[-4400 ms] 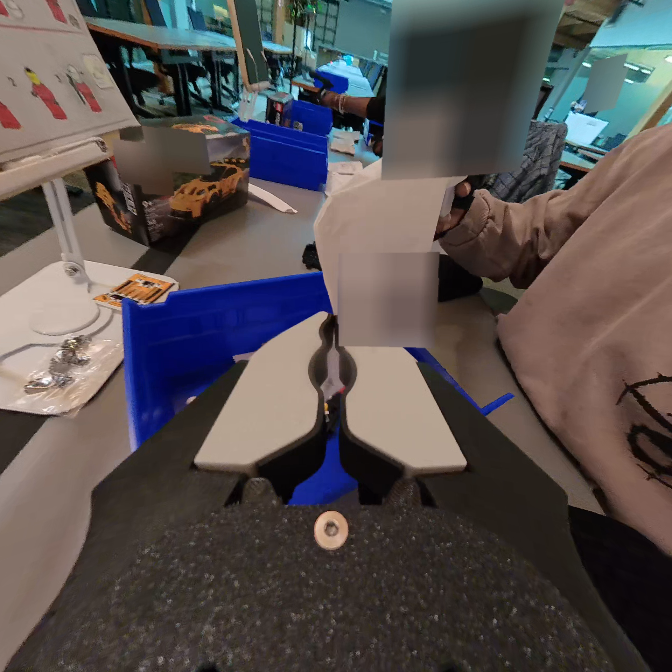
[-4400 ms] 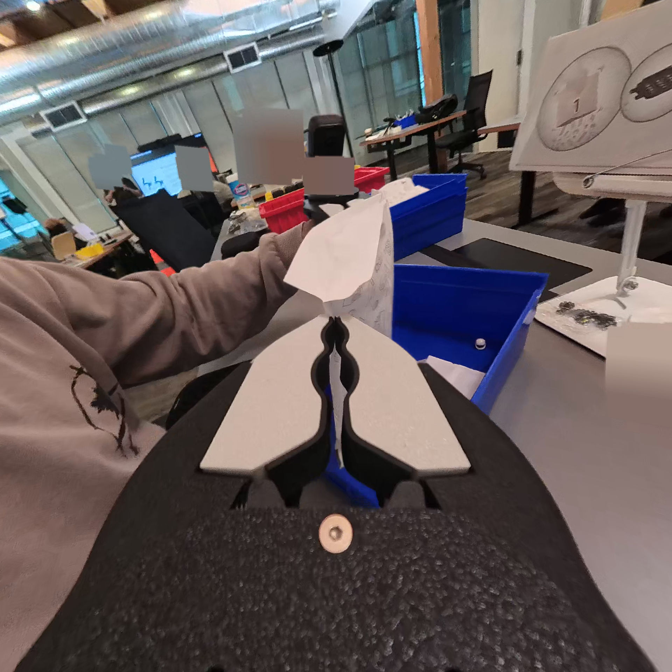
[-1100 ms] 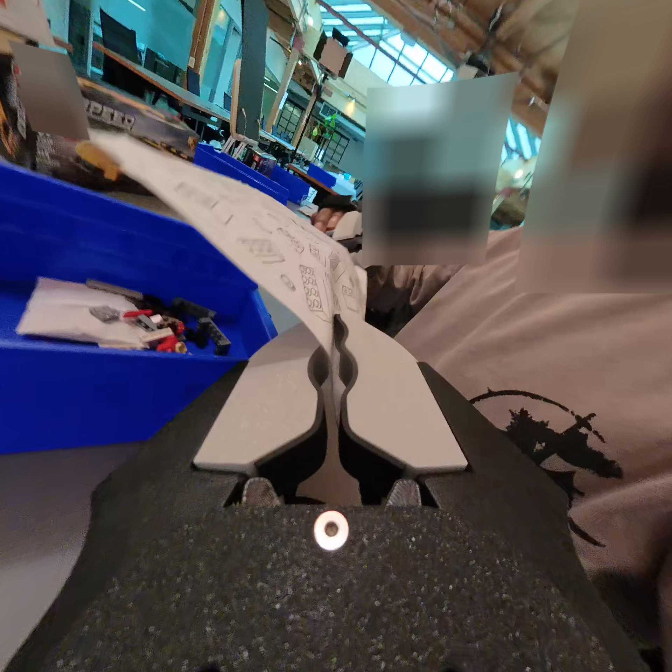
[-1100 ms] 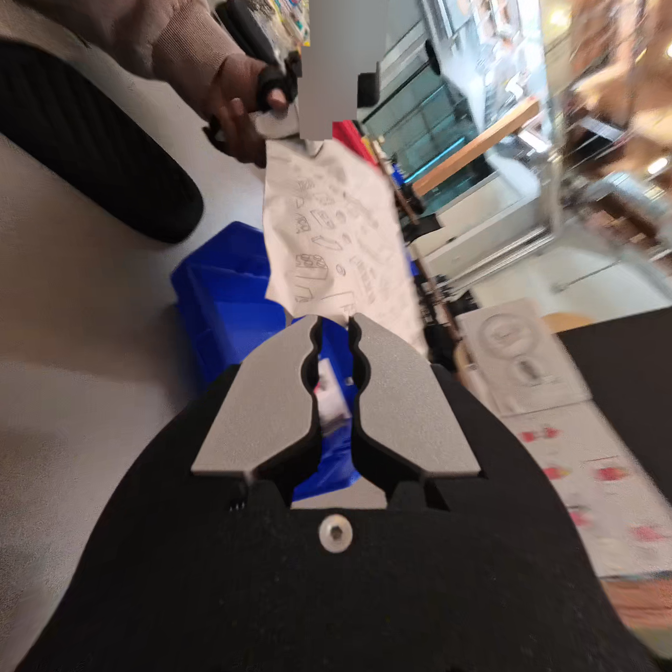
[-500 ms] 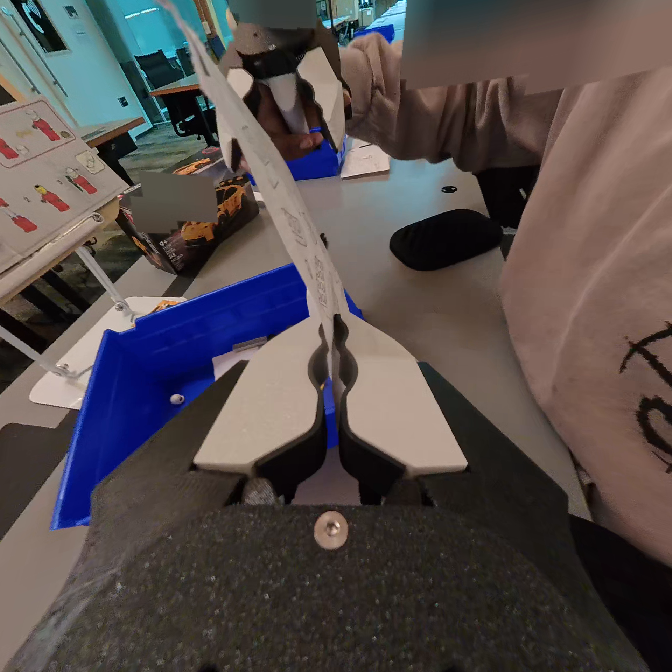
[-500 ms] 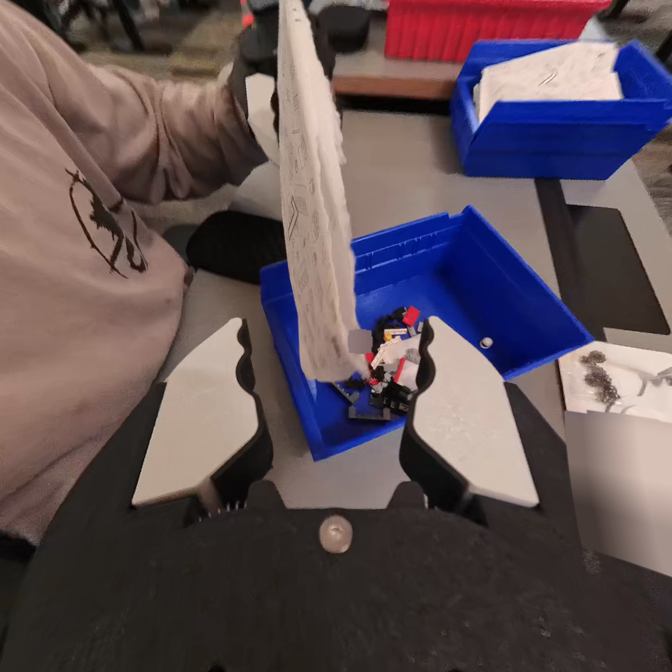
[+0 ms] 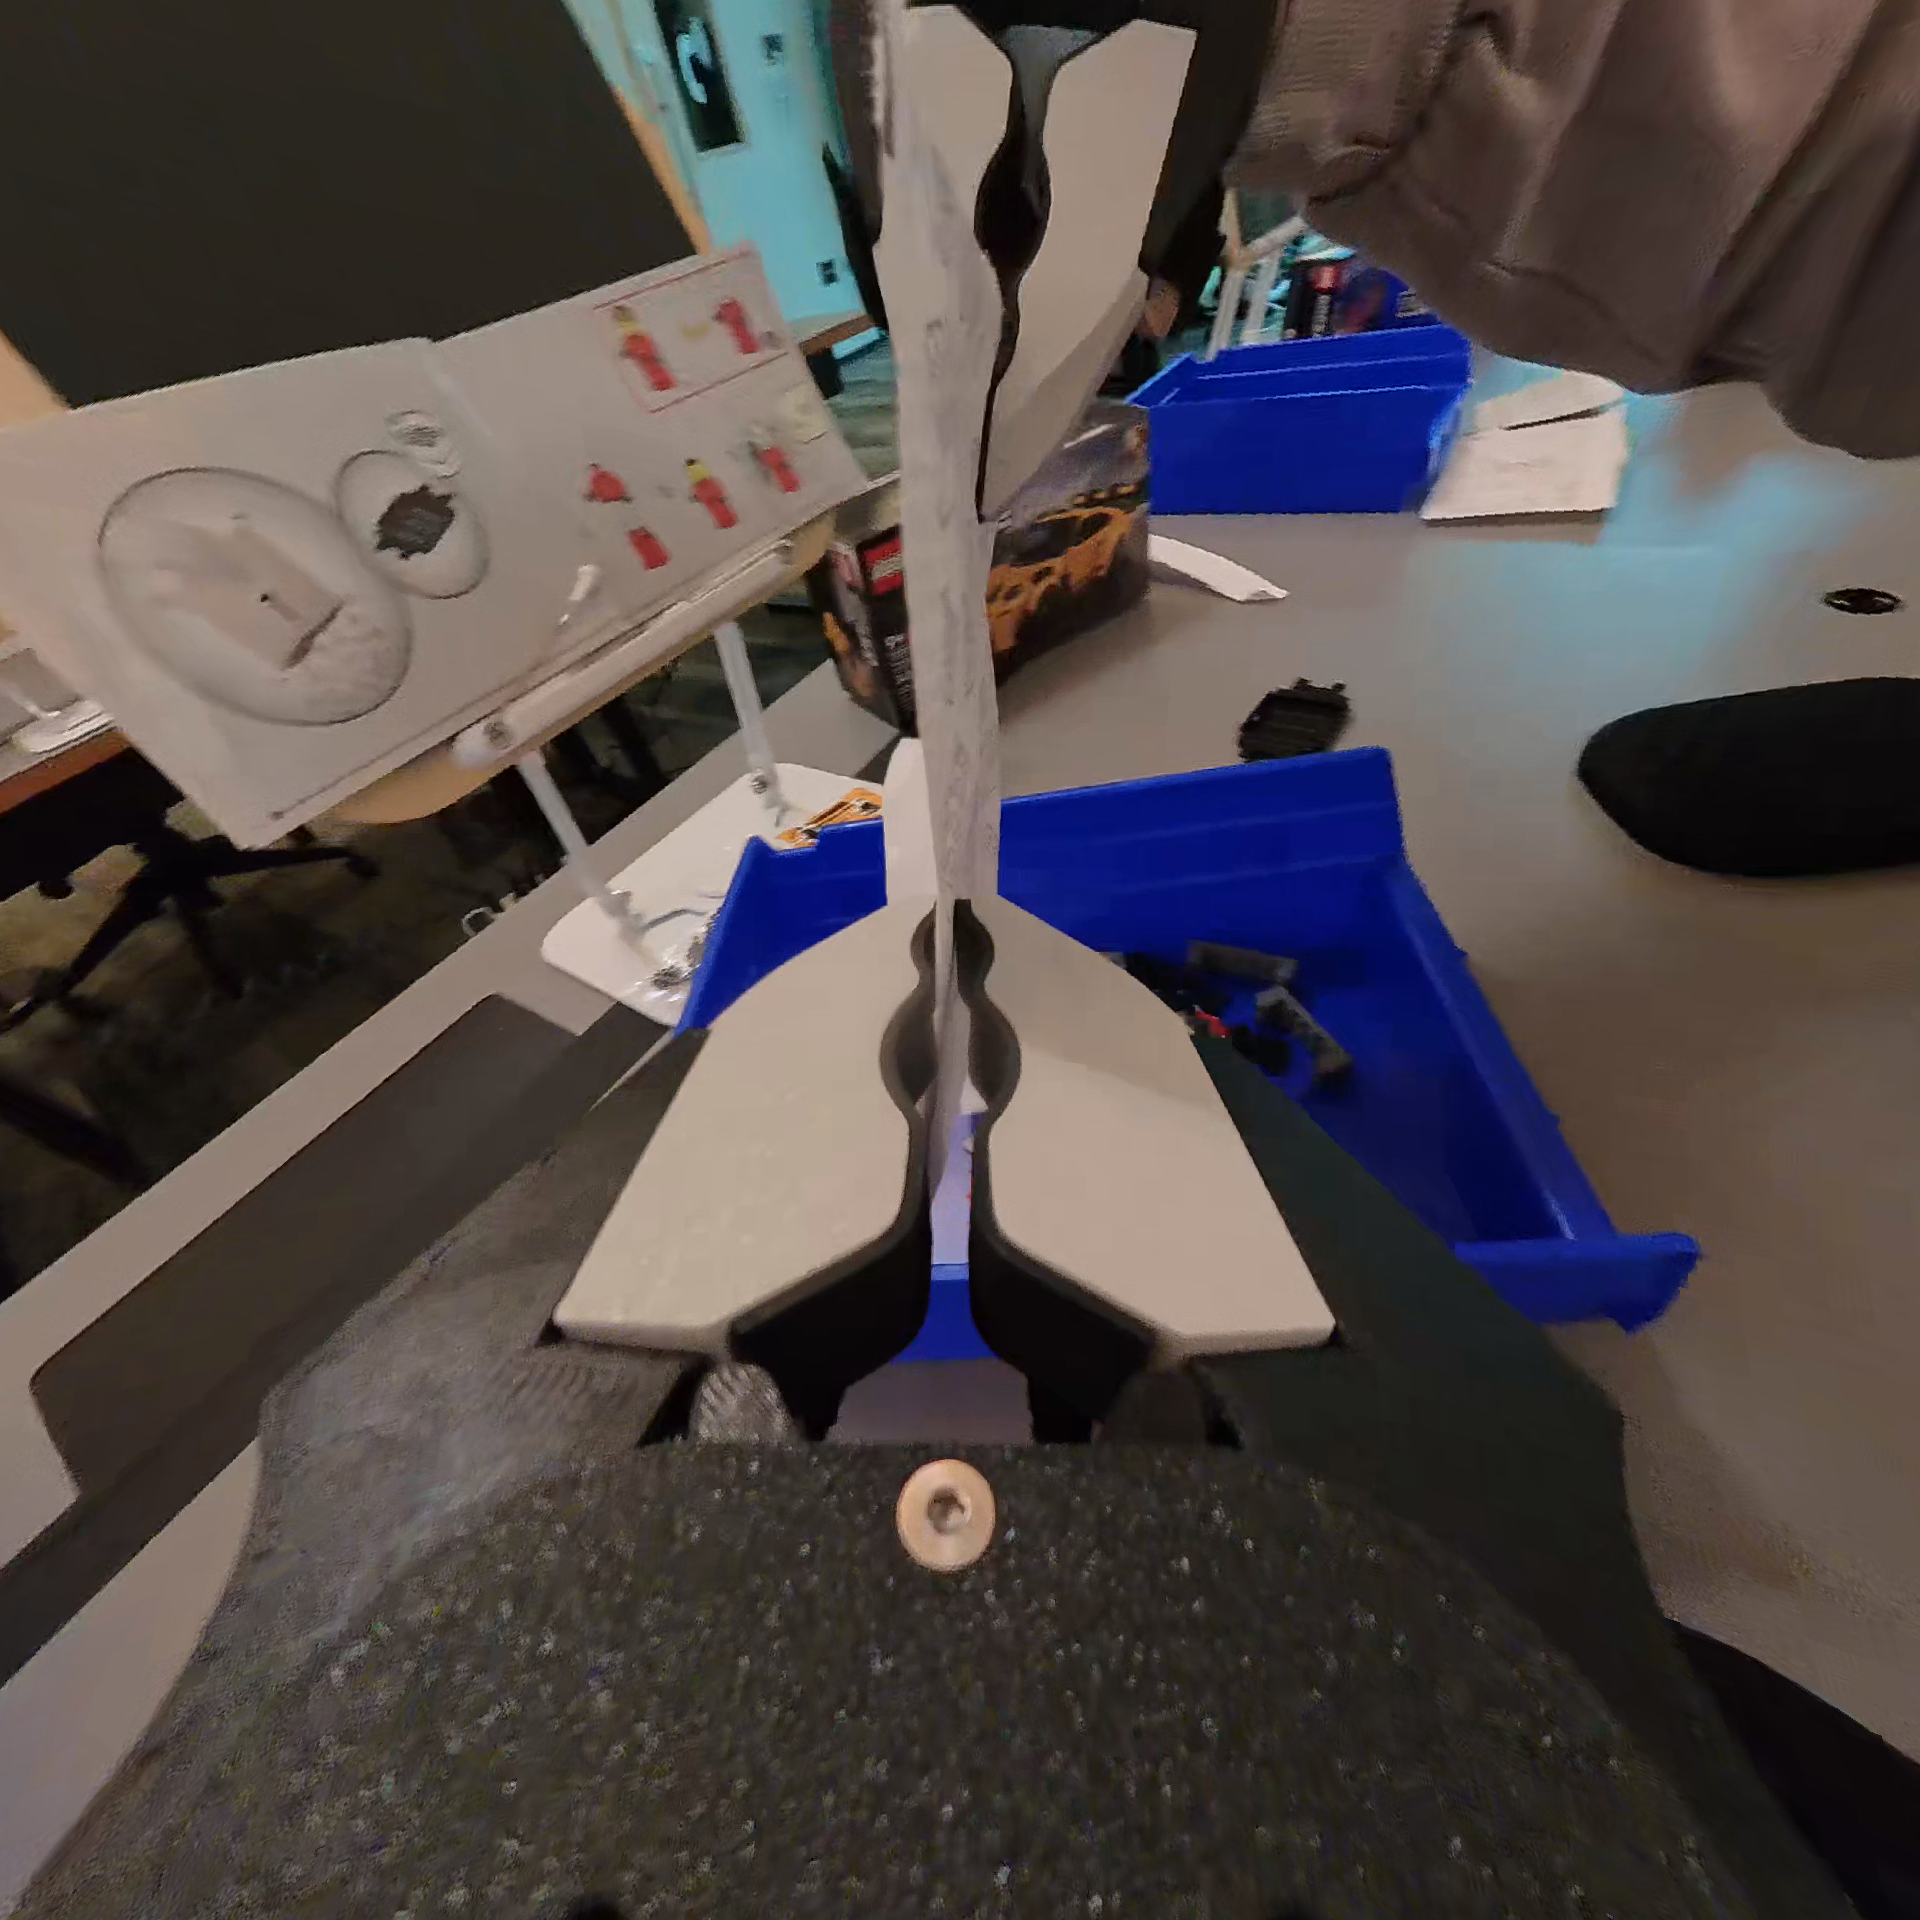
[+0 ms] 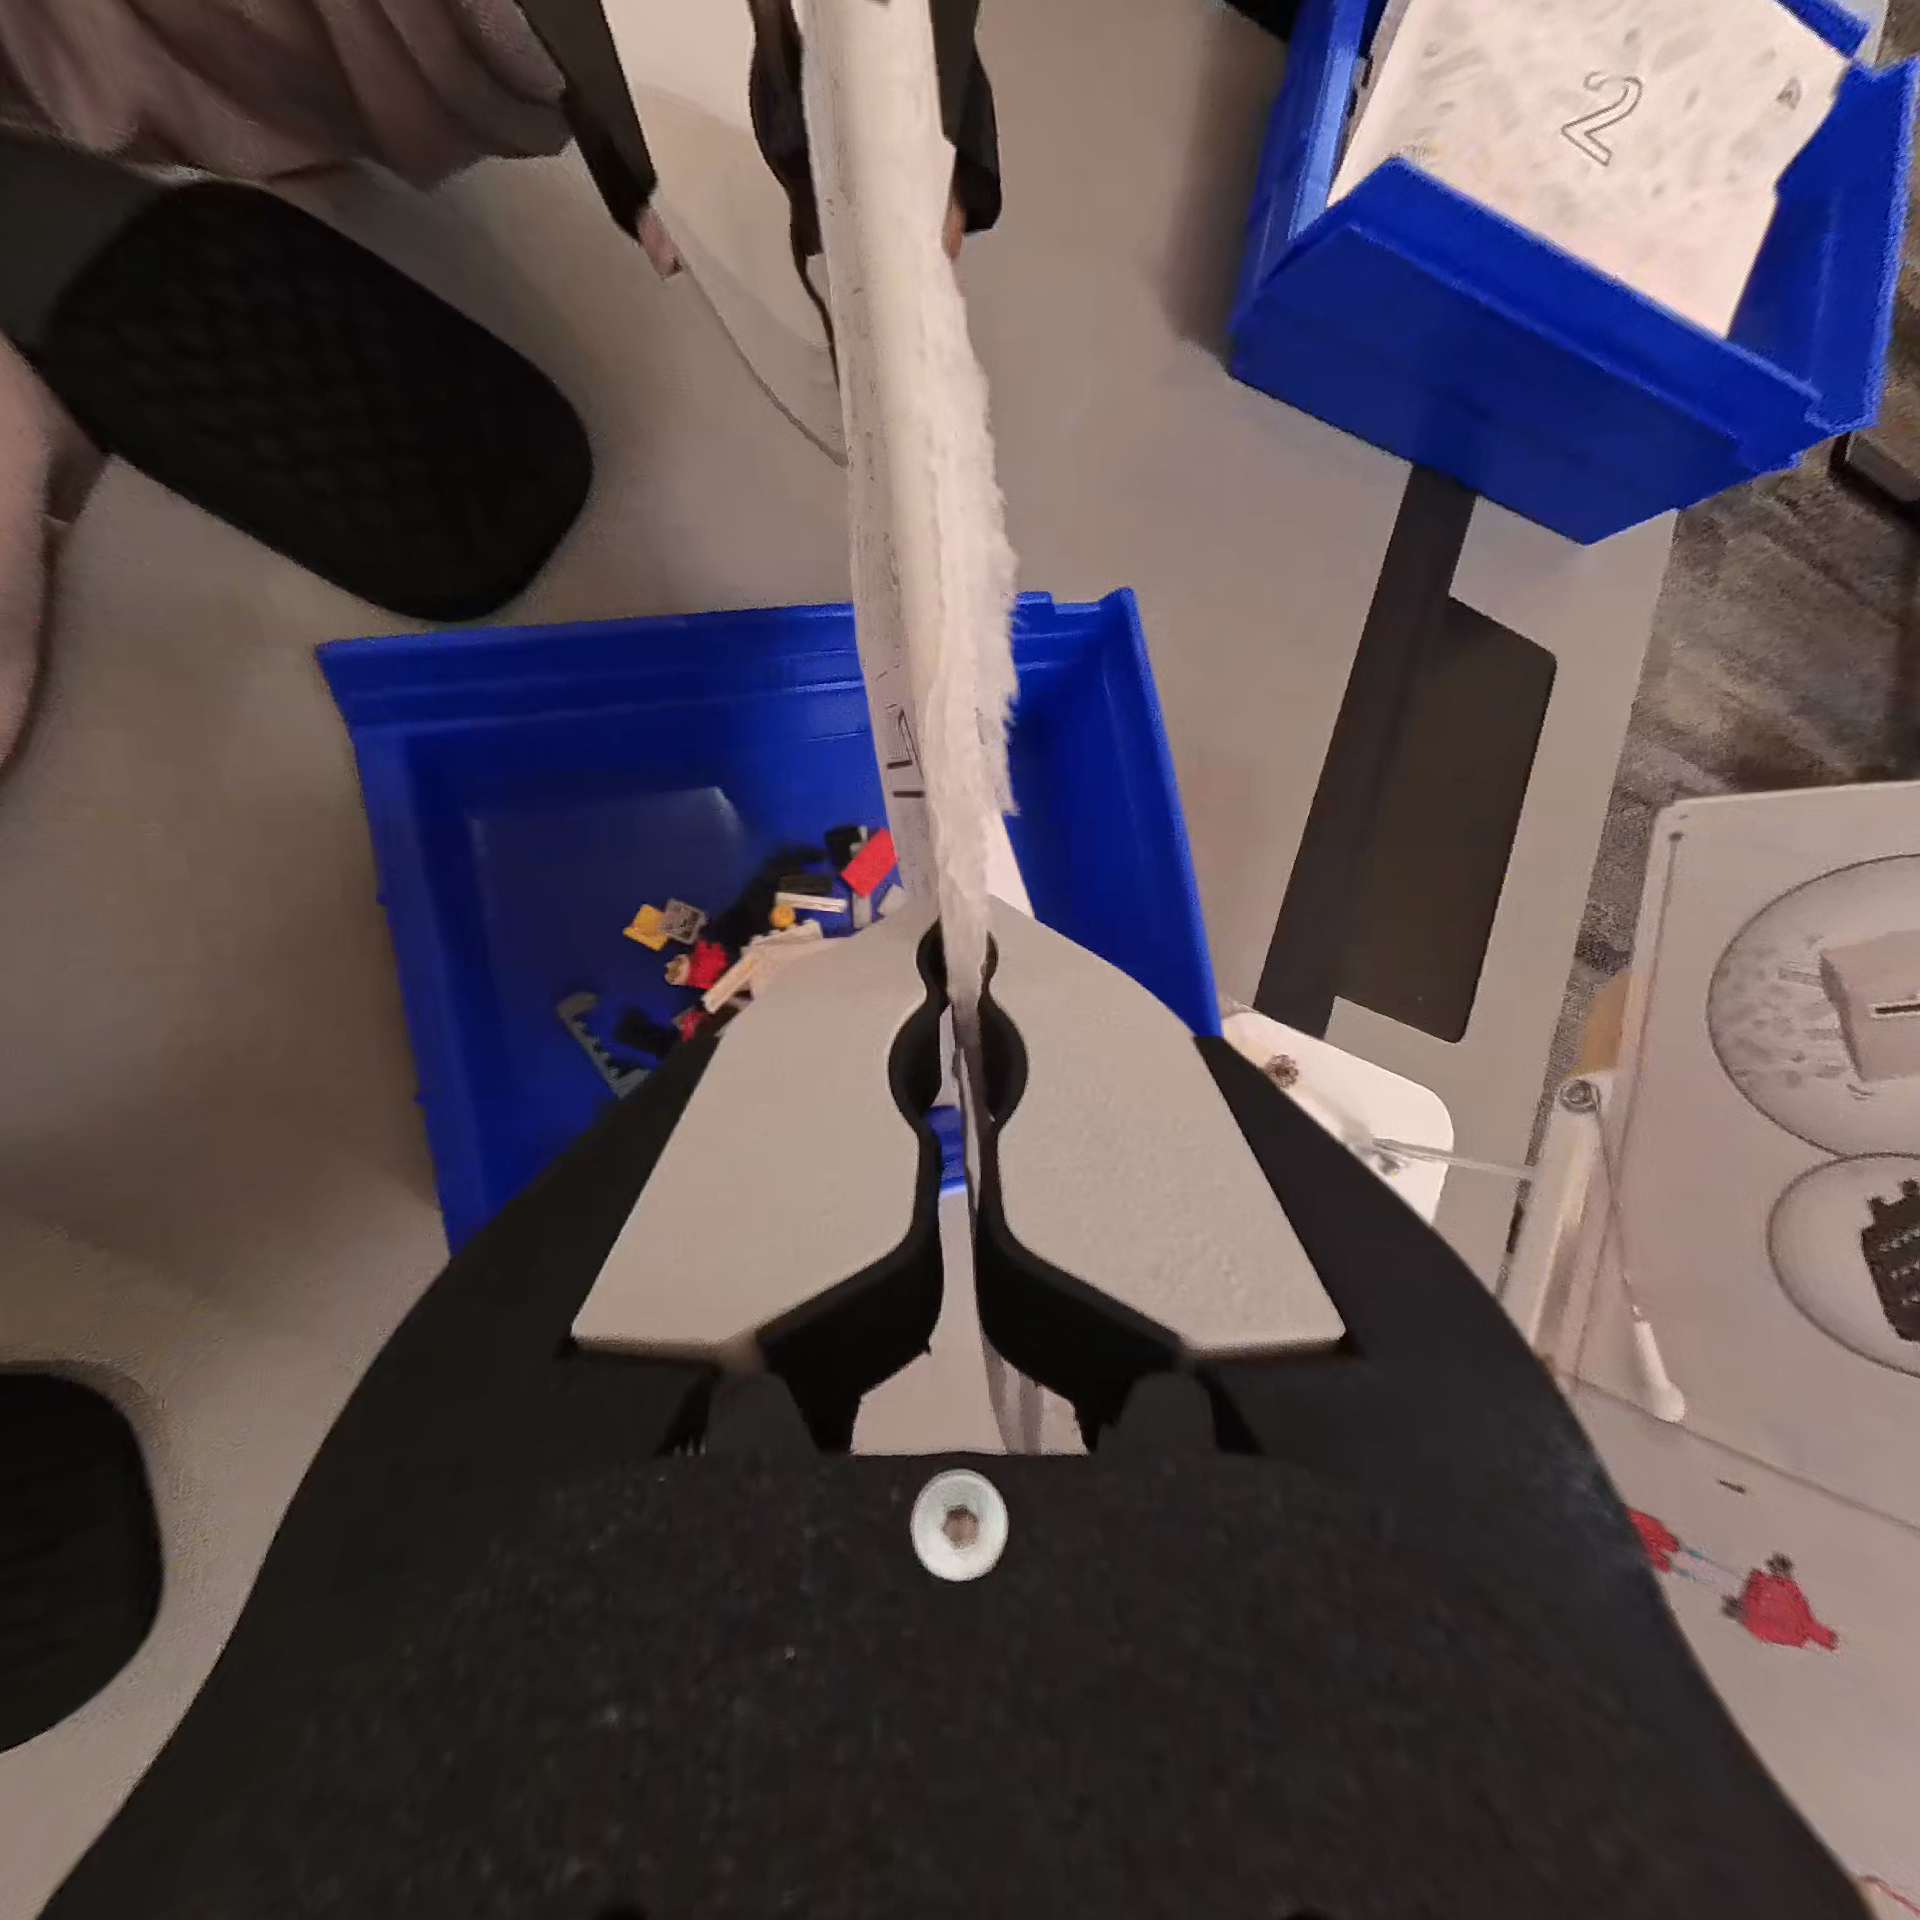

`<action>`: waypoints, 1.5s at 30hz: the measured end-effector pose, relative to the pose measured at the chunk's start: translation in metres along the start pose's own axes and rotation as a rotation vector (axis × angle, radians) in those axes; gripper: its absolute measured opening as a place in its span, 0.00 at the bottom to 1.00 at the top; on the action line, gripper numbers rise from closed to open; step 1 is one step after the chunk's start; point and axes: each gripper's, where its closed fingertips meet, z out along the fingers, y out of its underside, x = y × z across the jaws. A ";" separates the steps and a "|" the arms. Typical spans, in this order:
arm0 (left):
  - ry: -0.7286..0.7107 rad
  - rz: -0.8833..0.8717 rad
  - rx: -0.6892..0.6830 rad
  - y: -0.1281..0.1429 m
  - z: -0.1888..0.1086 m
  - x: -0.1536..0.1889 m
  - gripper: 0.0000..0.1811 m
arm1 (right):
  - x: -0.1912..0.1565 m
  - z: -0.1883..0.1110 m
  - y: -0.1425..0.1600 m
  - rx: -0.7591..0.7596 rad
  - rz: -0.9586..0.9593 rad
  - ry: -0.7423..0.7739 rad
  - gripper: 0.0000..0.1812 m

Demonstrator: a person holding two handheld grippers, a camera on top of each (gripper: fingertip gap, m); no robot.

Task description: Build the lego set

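My grey table [image 8: 208, 935] carries two blue bins [image 8: 436, 831] [image 8: 1507, 343], a black pad [image 8: 301, 405] and the set's box [image 7: 1070, 551].

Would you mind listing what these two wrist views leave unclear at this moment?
- Loose bricks in the blue bin: some are hidden in the right wrist view behind the right gripper.
- White paper bag: seen edge-on in the left wrist view, so whether it is empty cannot be told.
- Far blue bin: cut off by the right wrist view's top edge.
- Left gripper: hides the bin floor behind it.
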 end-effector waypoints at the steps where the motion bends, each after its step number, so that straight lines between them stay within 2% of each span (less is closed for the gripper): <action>1: -0.017 -0.003 -0.006 0.005 0.001 -0.004 0.01 | 0.004 0.004 0.001 -0.015 0.001 -0.009 0.00; 6: -0.081 0.009 -0.086 0.040 0.000 -0.013 0.09 | 0.014 0.036 0.022 -0.128 -0.025 -0.046 0.00; 10: -0.118 0.053 -0.110 0.051 -0.003 -0.016 0.13 | 0.016 0.059 0.037 -0.176 -0.032 -0.088 0.00; 15: -0.115 0.119 -0.150 0.047 0.007 -0.023 0.13 | 0.030 0.073 0.048 -0.230 -0.020 -0.105 0.00; 18: -0.152 0.137 -0.195 0.045 0.013 -0.040 0.09 | 0.043 0.075 0.054 -0.262 -0.018 -0.086 0.00; 26: -0.190 0.161 -0.215 0.039 0.018 -0.055 0.12 | 0.062 0.087 0.067 -0.343 0.000 -0.009 0.00; 28: -0.190 0.157 -0.222 0.039 0.018 -0.056 0.09 | 0.062 0.088 0.068 -0.363 -0.002 -0.012 0.00; 29: -0.202 0.155 -0.223 0.040 0.018 -0.058 0.03 | 0.062 0.088 0.068 -0.366 -0.001 -0.013 0.00; 32: -0.186 0.111 -0.191 0.035 0.016 -0.060 0.01 | 0.065 0.082 0.063 -0.354 0.003 -0.007 0.00; 39: -0.094 -0.029 0.029 0.010 0.006 -0.070 0.01 | 0.070 0.054 0.037 -0.198 0.029 -0.002 0.01; 45: -0.083 -0.146 0.067 0.003 0.004 -0.079 0.01 | 0.066 0.052 0.033 -0.120 0.083 -0.001 0.00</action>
